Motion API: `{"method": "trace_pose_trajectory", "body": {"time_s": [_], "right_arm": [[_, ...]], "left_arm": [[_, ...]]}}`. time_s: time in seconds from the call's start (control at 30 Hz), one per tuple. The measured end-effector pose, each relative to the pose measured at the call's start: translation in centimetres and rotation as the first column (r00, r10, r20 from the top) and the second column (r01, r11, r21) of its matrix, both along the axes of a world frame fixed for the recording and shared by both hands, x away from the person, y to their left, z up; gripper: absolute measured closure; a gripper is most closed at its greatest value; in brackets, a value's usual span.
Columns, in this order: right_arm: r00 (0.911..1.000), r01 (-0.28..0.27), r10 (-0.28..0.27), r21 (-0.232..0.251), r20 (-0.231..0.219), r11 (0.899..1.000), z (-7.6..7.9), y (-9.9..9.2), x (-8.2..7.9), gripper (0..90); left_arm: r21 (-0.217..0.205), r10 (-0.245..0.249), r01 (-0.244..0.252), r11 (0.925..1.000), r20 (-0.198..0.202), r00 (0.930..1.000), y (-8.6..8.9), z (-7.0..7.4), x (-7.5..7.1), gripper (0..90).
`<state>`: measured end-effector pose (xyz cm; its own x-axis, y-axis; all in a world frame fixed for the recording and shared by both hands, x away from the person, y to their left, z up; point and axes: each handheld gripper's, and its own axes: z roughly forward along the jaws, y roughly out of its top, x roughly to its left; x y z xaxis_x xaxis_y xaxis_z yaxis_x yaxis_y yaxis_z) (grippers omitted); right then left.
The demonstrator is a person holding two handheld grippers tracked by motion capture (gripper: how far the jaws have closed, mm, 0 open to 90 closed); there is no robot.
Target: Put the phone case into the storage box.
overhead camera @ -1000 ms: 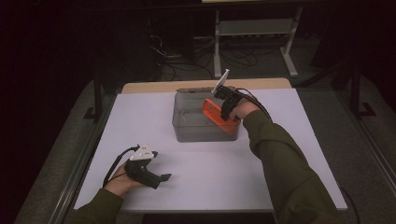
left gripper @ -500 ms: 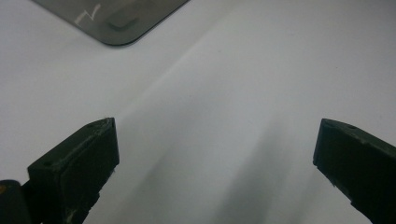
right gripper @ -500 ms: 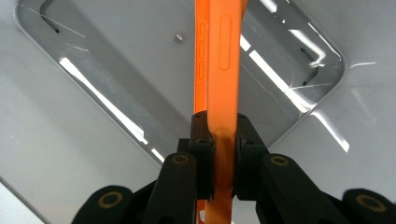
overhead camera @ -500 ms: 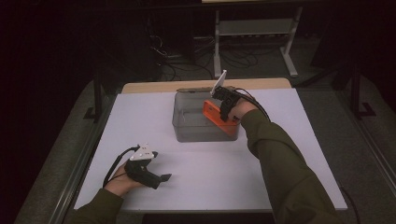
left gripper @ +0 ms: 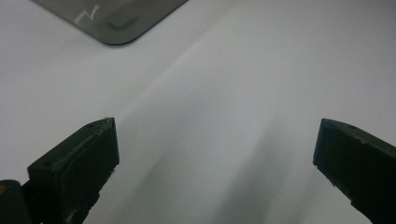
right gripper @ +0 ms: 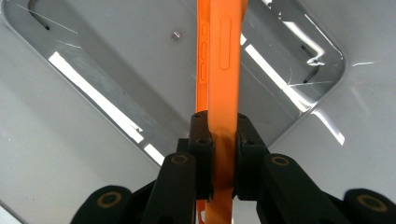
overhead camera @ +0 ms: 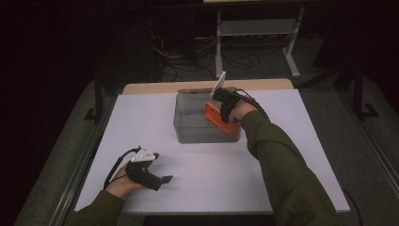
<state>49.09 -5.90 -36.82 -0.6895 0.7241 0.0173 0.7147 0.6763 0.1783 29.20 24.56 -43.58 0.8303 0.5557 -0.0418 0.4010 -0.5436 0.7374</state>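
You see the white table (overhead camera: 197,174) brightly lit against a dark room, with streaks of glare on the clear bin (right gripper: 299,60).

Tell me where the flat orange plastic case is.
High view: the flat orange plastic case is clamped in the right gripper, over the clear grey plastic bin.

The bin (overhead camera: 200,125) sits toward the far middle of my bench (overhead camera: 282,188). My right tongs (overhead camera: 225,112) hold the phone case (overhead camera: 220,120) over the bin's right side. My left tongs (overhead camera: 160,180) rest on the bench near its front-left corner, well apart from the bin.
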Motion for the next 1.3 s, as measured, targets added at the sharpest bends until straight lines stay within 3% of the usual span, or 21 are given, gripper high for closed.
{"method": "trace_pose_trajectory", "body": {"time_s": [0.5, 1.3], "right_arm": [[0.9999, 0.008, -0.008, -0.025, -0.01, 1.0, -0.18, 0.35, 0.04, 78.8], [1.0, -0.005, 0.005, -0.006, 0.005, 1.0, -0.02, 0.4, 0.16, 71.6]], "left_arm": [[0.001, -0.001, 0.001, 1.0, -0.001, 1.0, 0.04, 0.01, -0.04, 0.0], [-0.001, -0.003, 0.003, 1.0, -0.003, 1.0, 0.03, -0.04, -0.04, 0.0]]}}
